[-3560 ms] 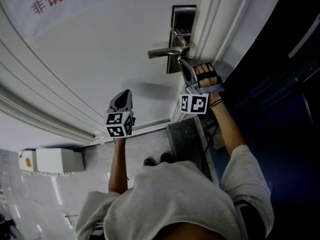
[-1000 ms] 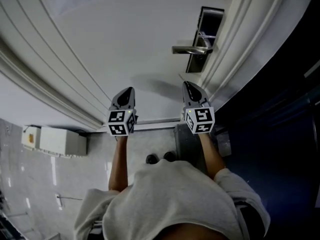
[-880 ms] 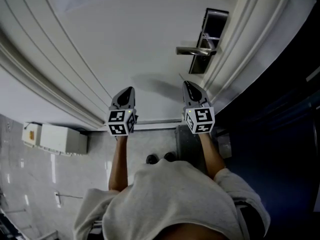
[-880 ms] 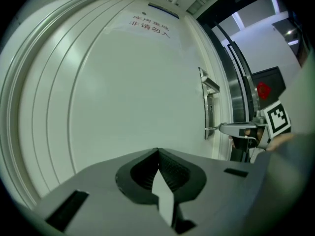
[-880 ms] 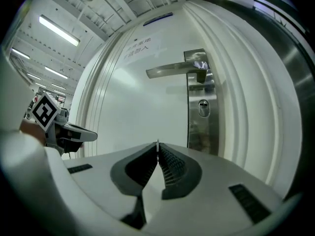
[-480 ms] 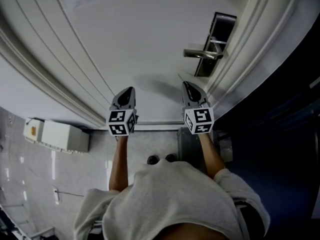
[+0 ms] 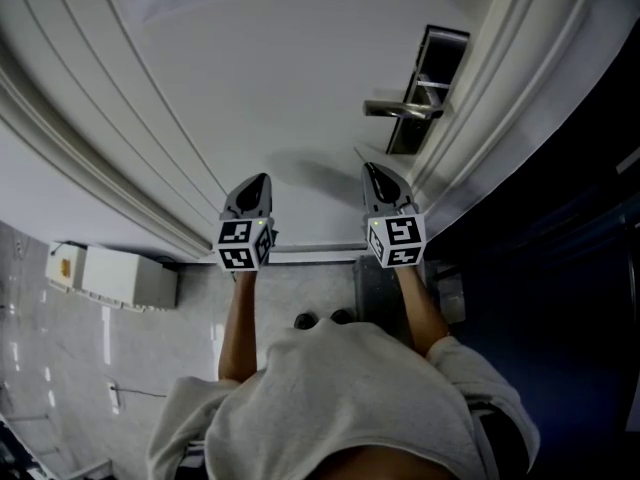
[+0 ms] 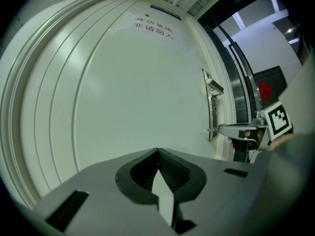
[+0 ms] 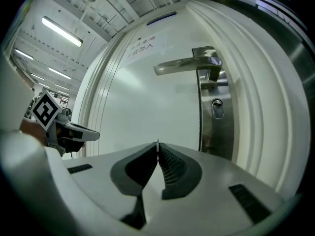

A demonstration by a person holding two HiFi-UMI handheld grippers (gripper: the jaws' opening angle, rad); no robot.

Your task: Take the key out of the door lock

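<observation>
**Head view:** Both grippers are raised before the white door (image 7: 250, 78), the left gripper (image 7: 257, 181) at 9 o'clock of the right gripper (image 7: 372, 168). The lock plate (image 7: 443, 53) and door handle (image 7: 400, 110) sit at 1 o'clock of the right gripper, apart from it. A thin key (image 7: 360, 154) pokes from its tip.

**Left gripper view:** The left gripper (image 8: 158, 151) has its jaws pressed together on nothing. The lock plate (image 8: 211, 114) lies at 2 o'clock.

**Right gripper view:** The right gripper (image 9: 157, 149) has its jaws clamped on the key (image 9: 157, 144), seen edge-on. The keyhole (image 9: 216, 108) is at 1 o'clock, clear of the key.
</observation>
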